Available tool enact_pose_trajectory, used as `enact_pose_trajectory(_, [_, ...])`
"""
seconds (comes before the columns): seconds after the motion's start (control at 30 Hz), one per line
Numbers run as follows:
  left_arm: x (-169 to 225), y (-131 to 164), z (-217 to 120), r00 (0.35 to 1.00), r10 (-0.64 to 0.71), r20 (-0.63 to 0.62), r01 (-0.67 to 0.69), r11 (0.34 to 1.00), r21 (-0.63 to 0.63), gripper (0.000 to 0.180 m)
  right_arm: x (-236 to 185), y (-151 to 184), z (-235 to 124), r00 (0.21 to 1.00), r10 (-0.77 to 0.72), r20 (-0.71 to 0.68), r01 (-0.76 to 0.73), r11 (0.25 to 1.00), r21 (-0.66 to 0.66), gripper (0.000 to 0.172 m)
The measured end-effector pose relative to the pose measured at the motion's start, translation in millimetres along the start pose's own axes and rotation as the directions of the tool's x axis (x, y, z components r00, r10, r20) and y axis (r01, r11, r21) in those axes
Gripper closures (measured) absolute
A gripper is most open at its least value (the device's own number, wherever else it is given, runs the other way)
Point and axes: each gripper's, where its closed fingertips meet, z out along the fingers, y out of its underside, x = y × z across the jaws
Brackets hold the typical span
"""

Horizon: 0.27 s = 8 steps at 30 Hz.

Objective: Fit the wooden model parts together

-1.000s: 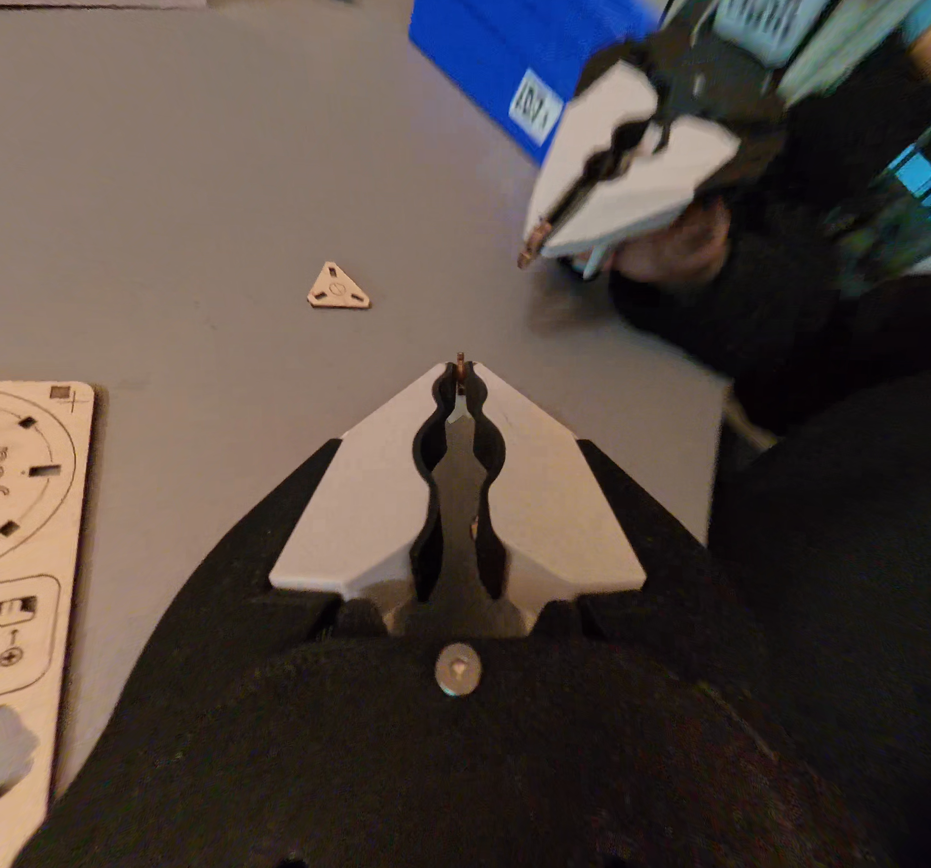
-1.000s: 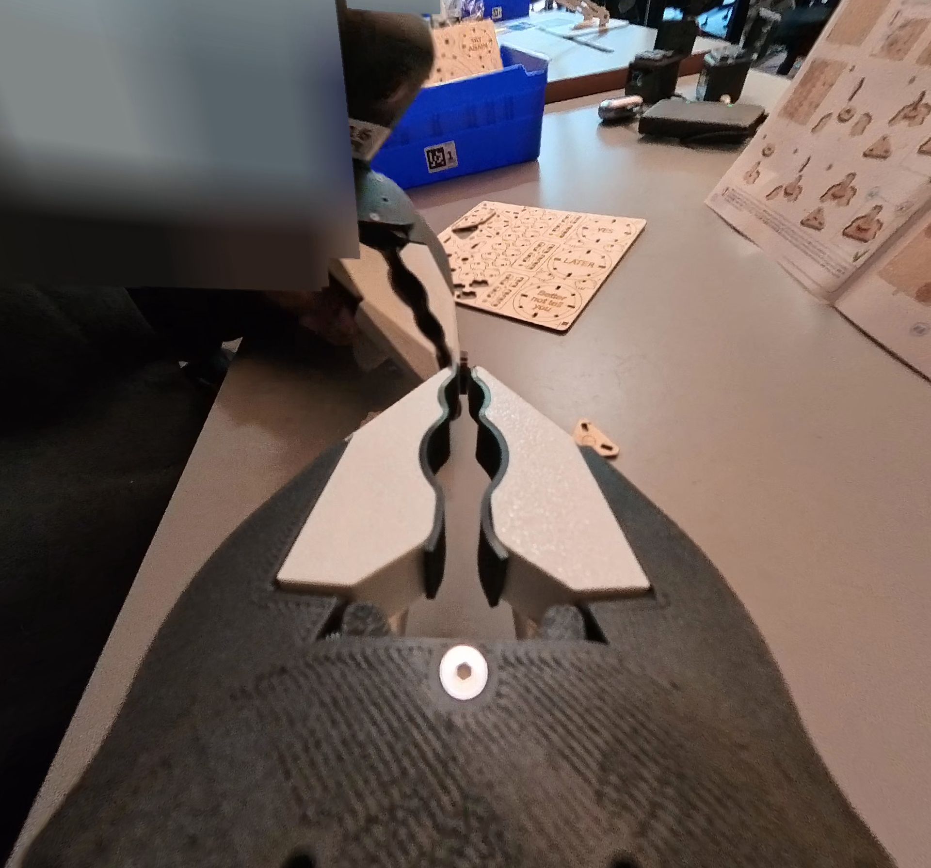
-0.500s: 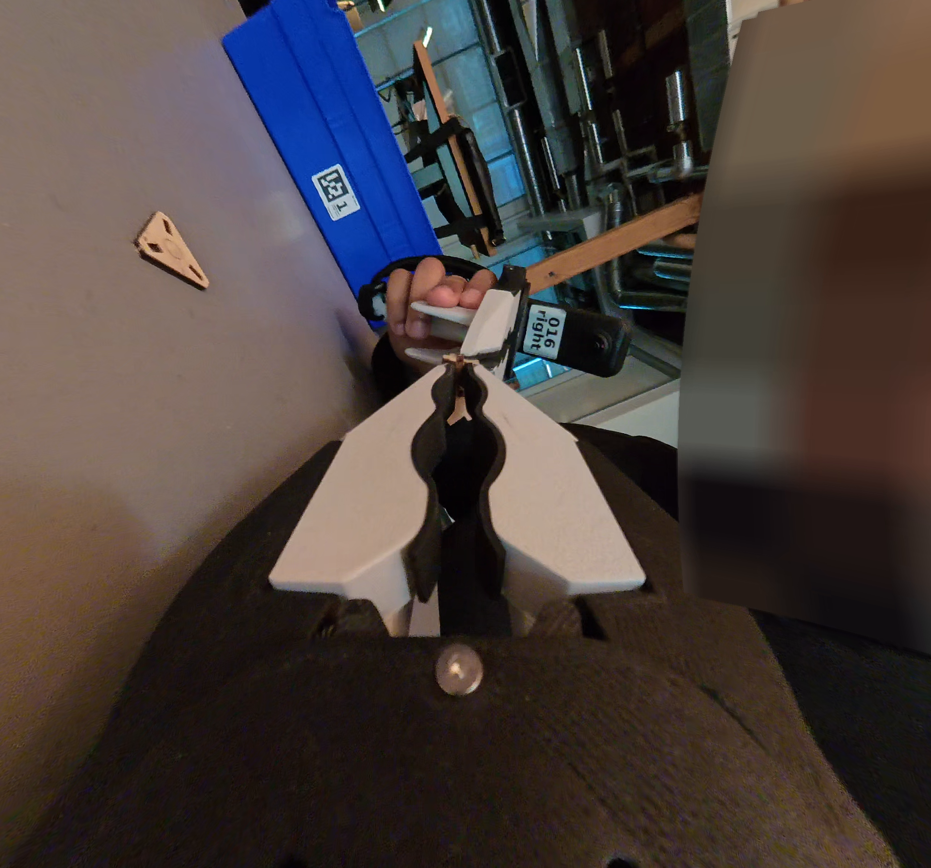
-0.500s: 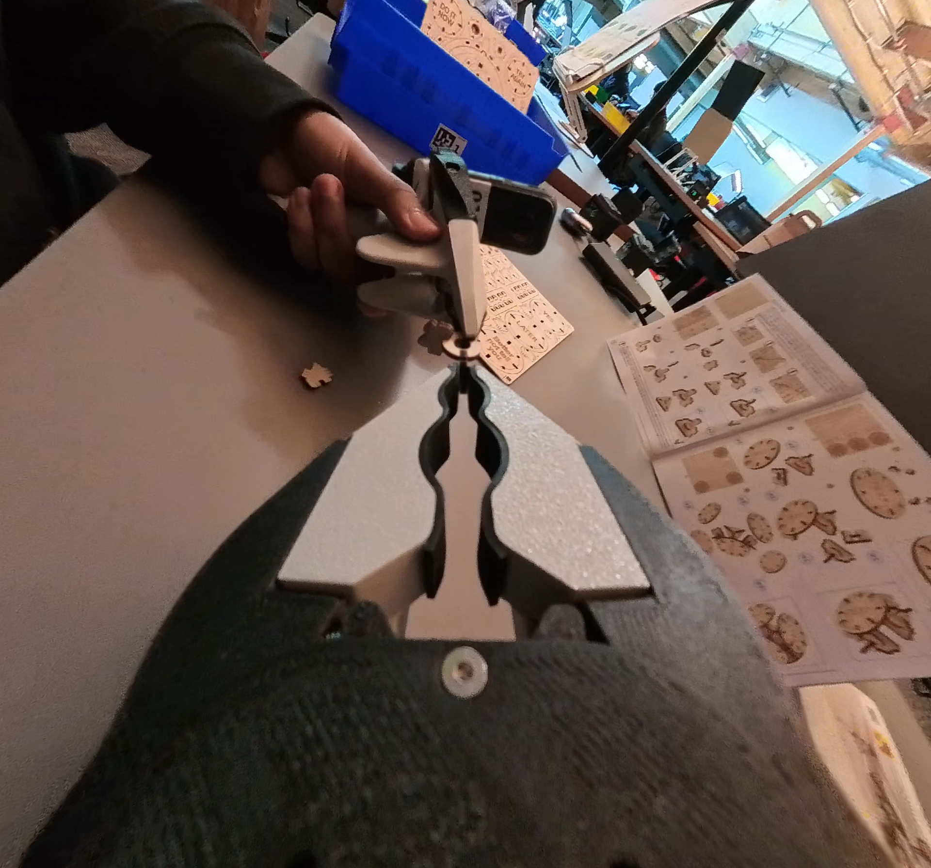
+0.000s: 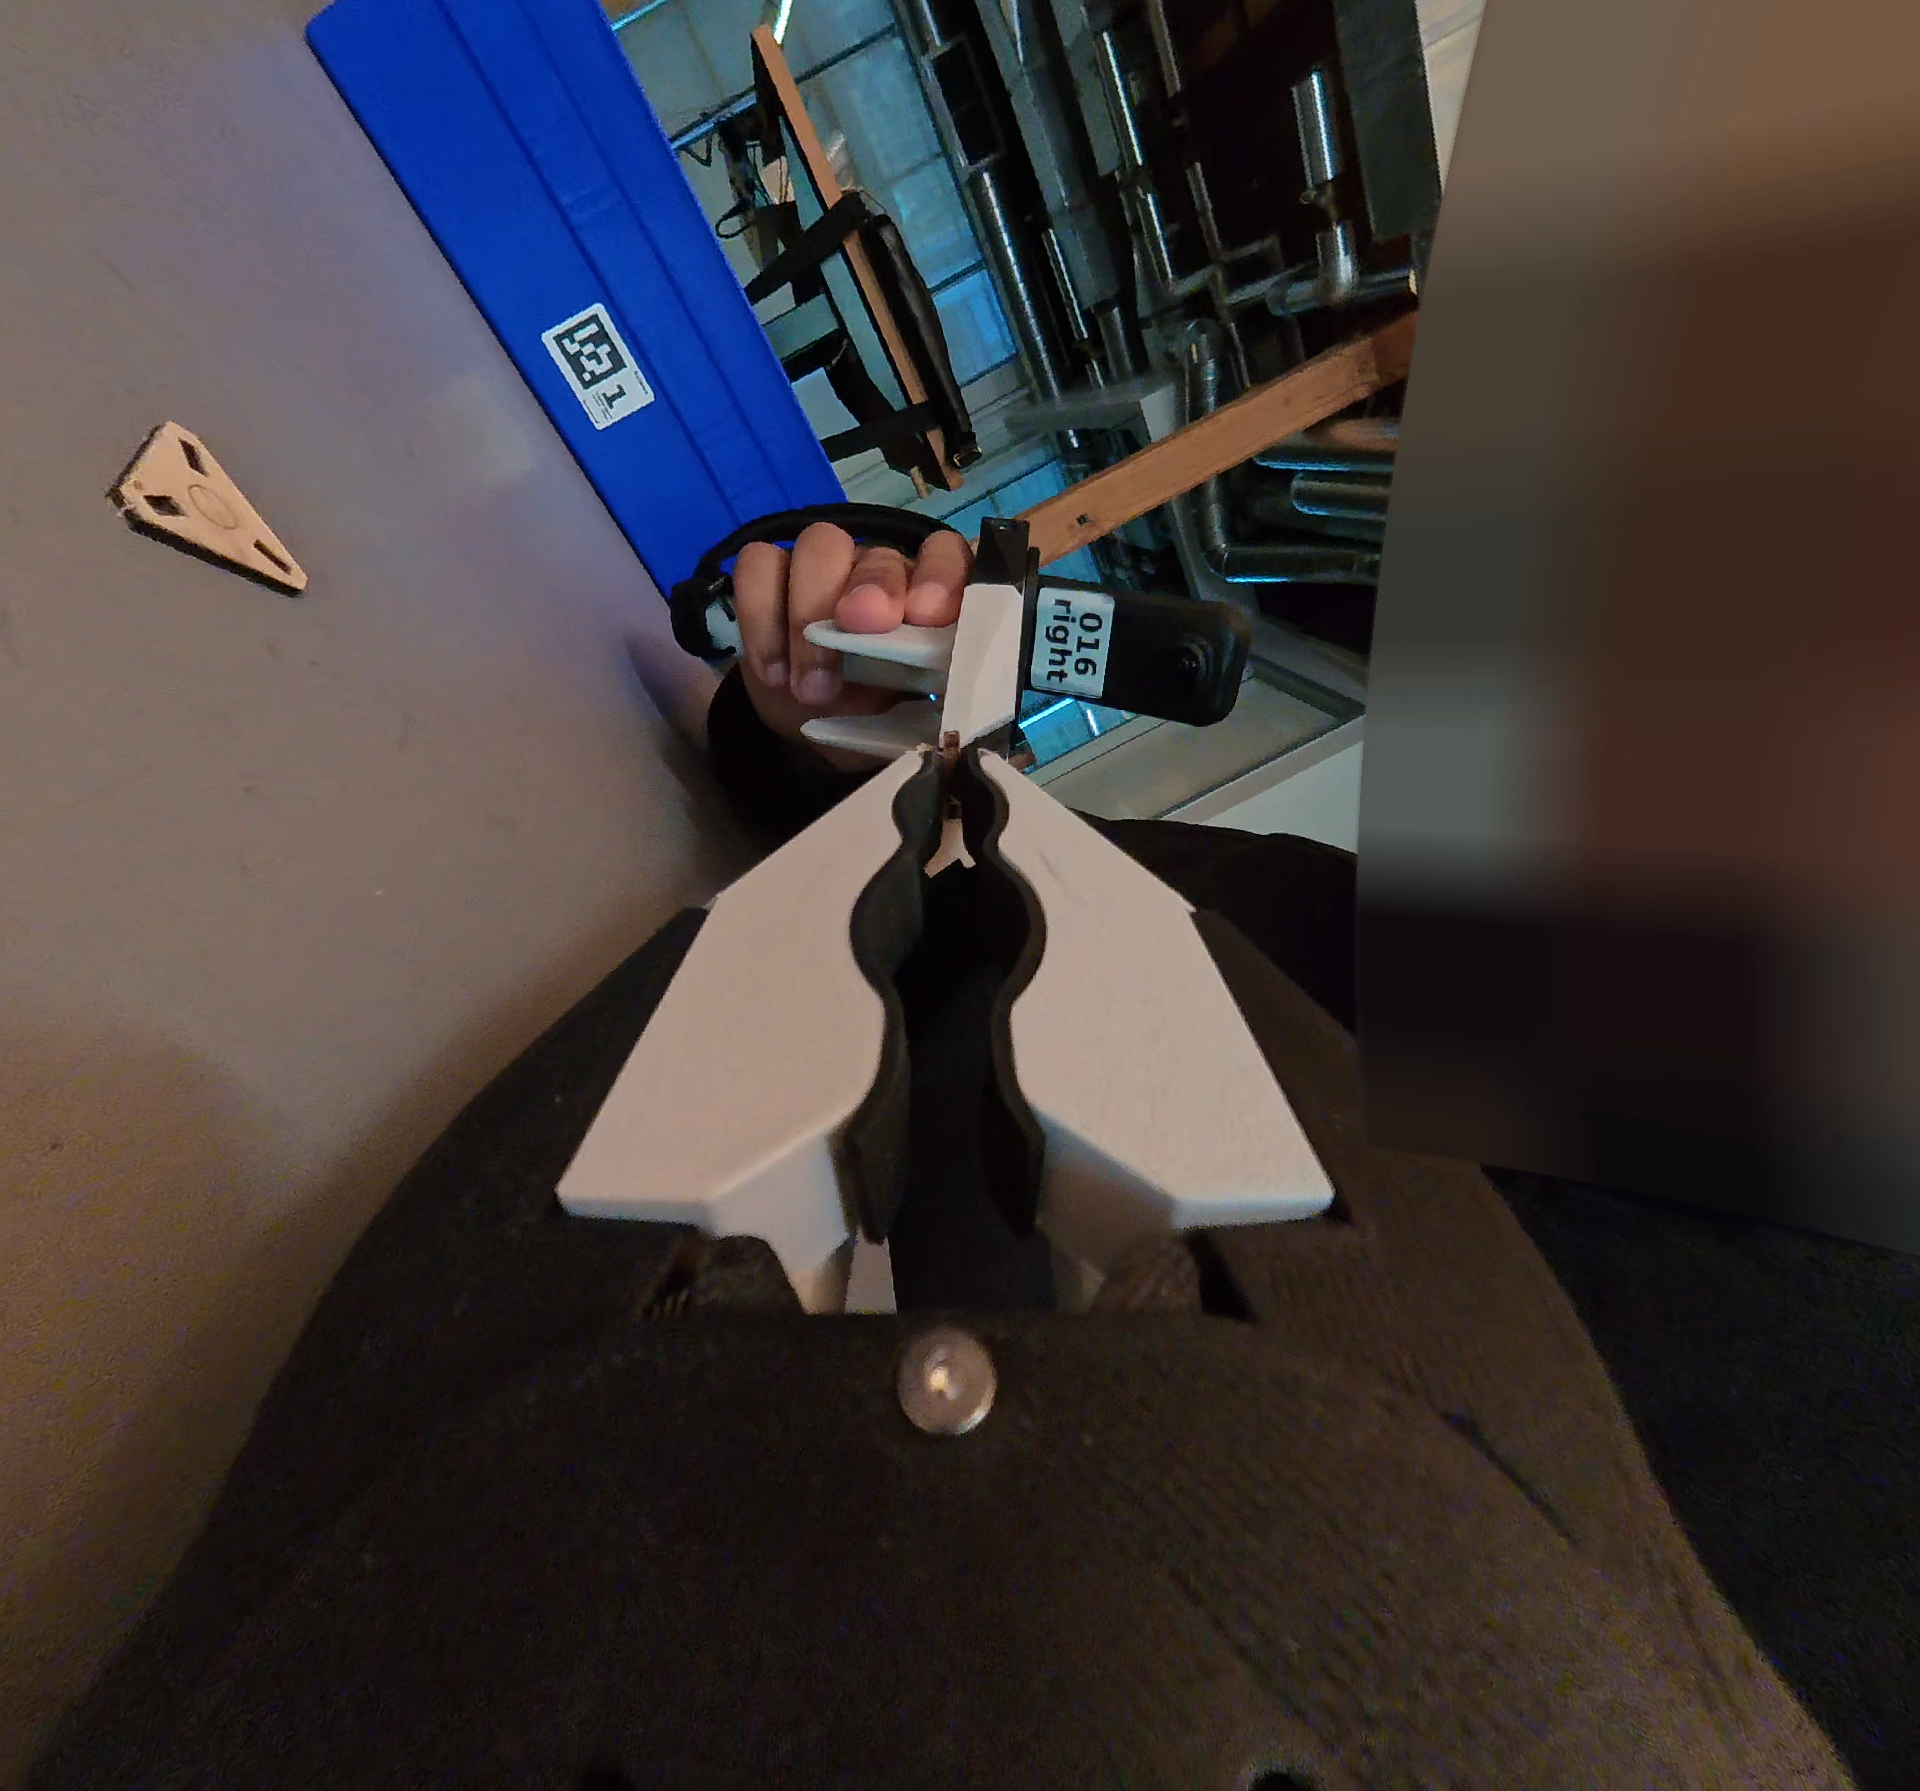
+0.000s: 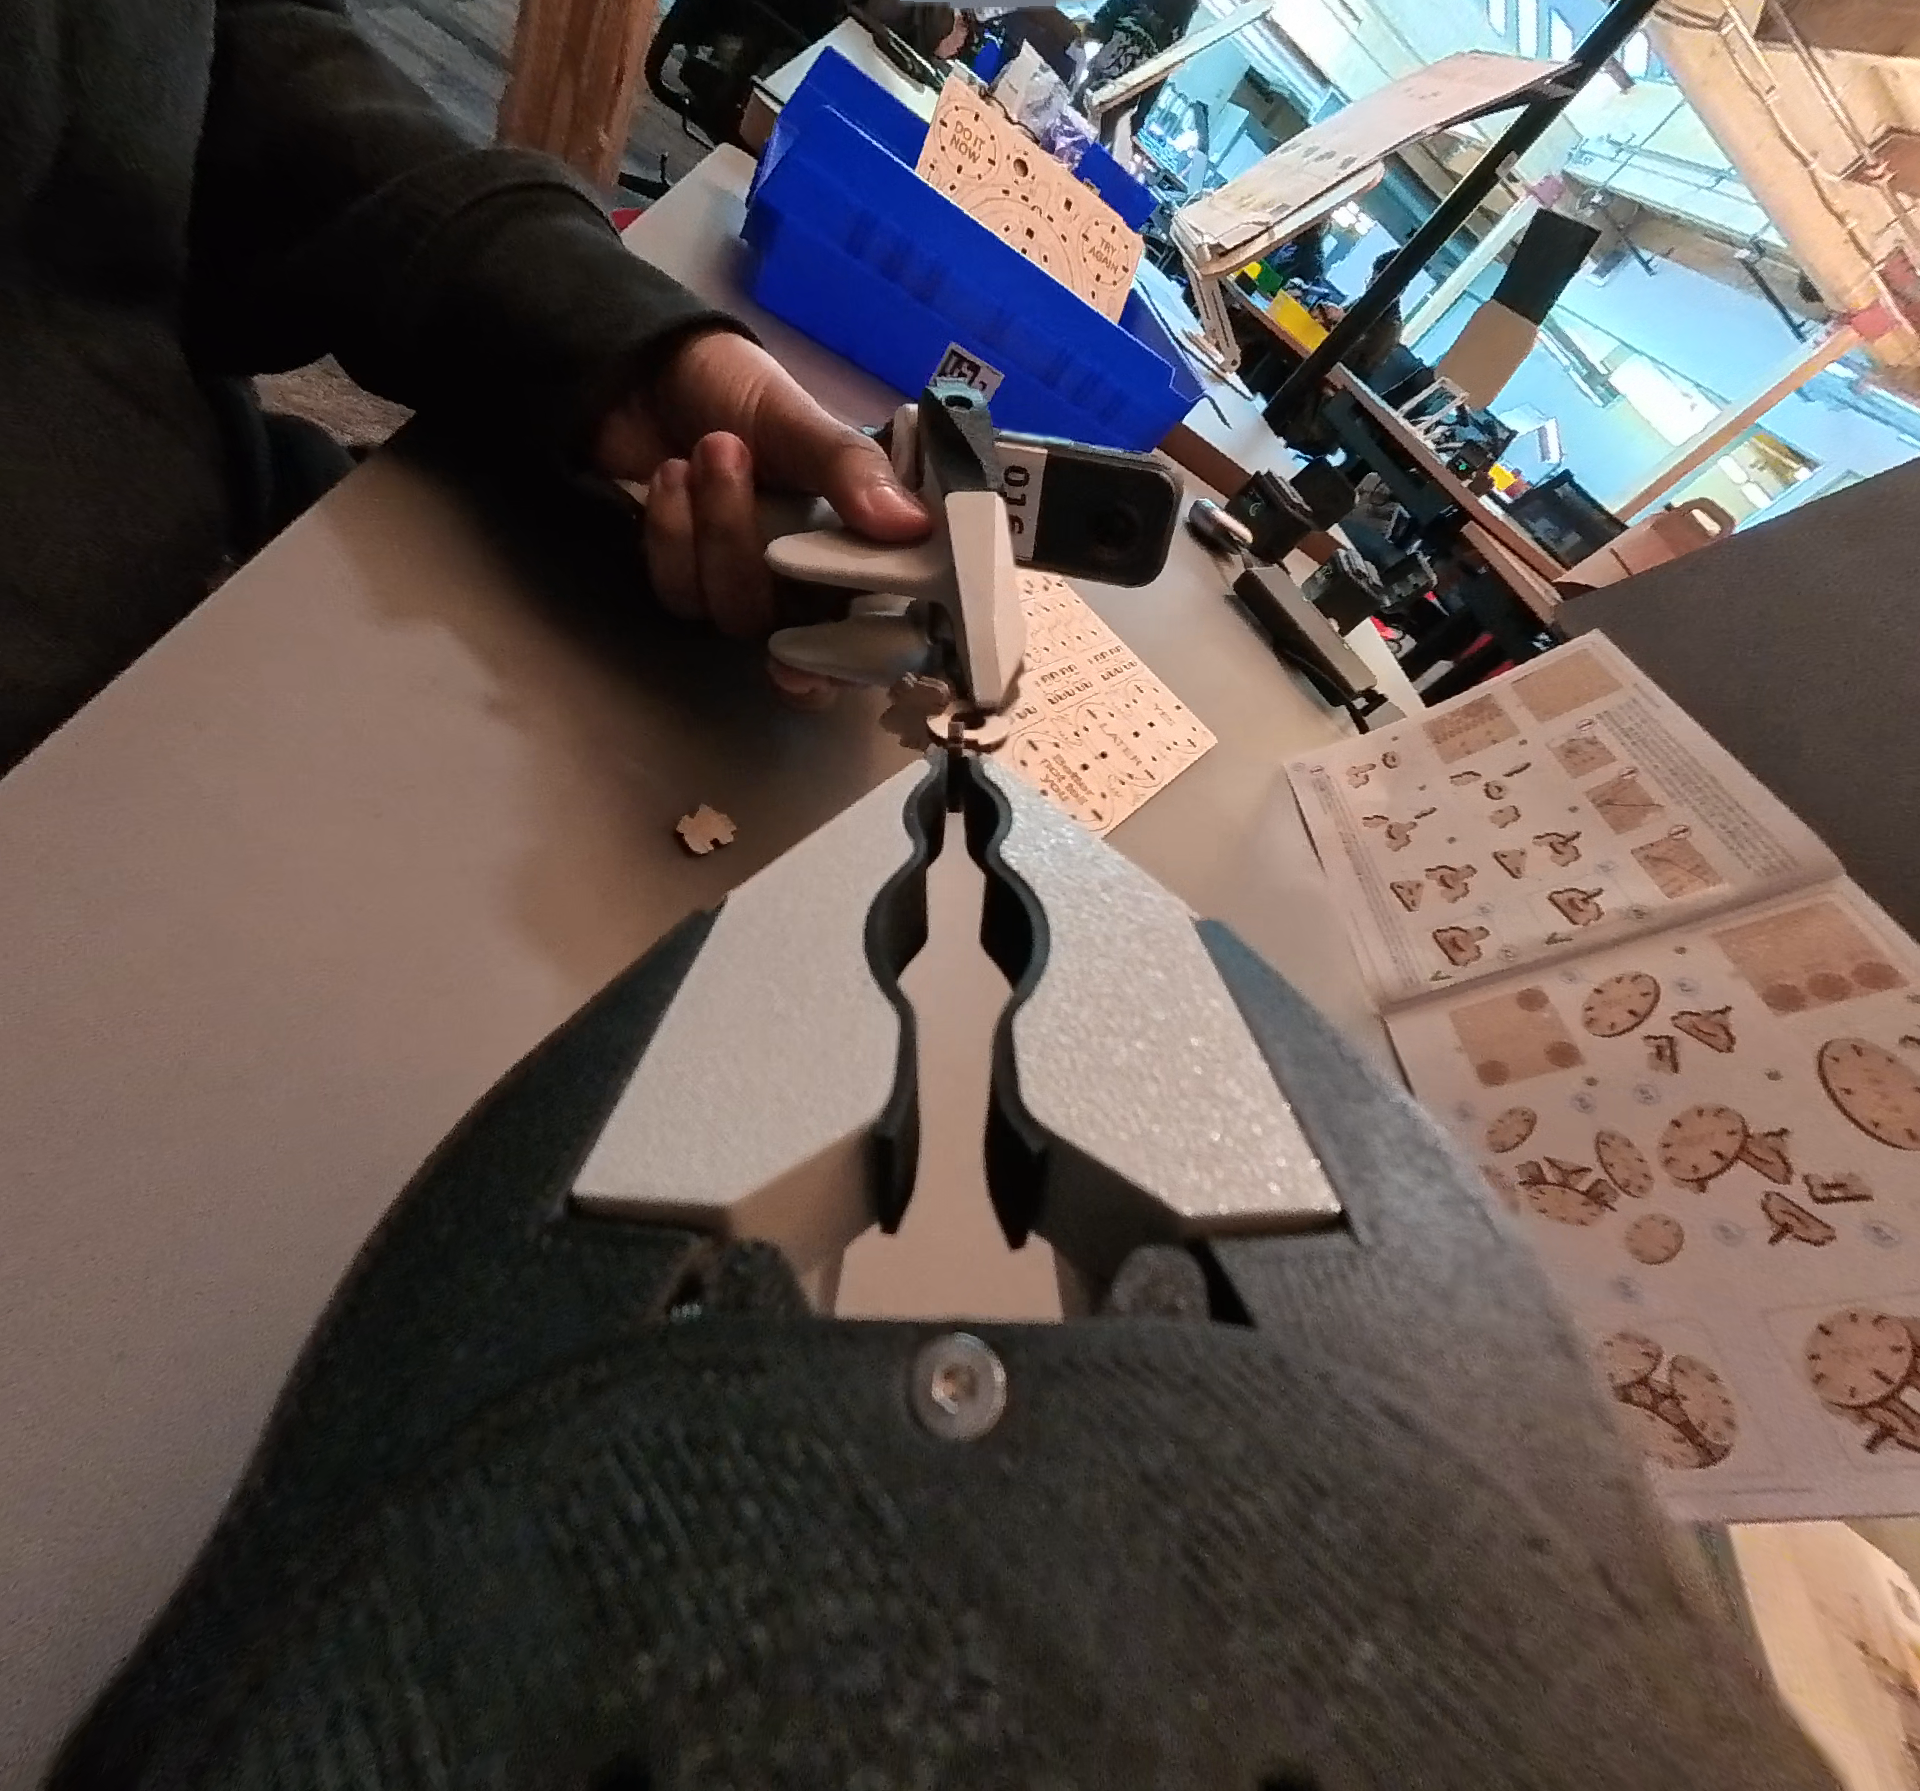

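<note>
While the grey bench (image 6: 312, 806) fills most of both views, a blue bin (image 6: 935, 287) is seen at its far side, with a printed wooden panel standing inside it. To the right, an open instruction booklet (image 6: 1610, 910) with drawings of wooden parts is laid flat. Between the bin and the booklet lies a flat wooden sheet (image 6: 1101, 754) with cut-out shapes.

Both tools are raised above the near part of the bench and are brought tip to tip. The left gripper (image 5: 948, 754) is held by a hand (image 6: 748, 494) in a dark sleeve. Its jaws are pressed together on a small round wooden disc (image 6: 966, 725), which is gripped by its edge. The right gripper (image 6: 951, 785) is pointed at this disc from the near side. Its jaws are almost closed, and a thin wooden piece (image 6: 951, 796) is pinched between the tips. The far end of this thin piece is touching the disc, it seems at a slot, but whether it is seated cannot be told.

A triangular wooden piece (image 5: 208, 510) is left alone on the bench, well apart from the tools. A smaller notched wooden piece (image 6: 707, 827) lies to the left of the right gripper, near it.
</note>
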Motion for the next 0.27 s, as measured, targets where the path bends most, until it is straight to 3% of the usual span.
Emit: enact_pose_trajectory(0.27, [1.3,2.3,0.4,1.0,0.009,-0.008,-0.009,1.0,-0.017,0.18,-2.2,-1.5,-1.1,0.997,0.066,0.042,-0.067,0.998,0.014,0.171])
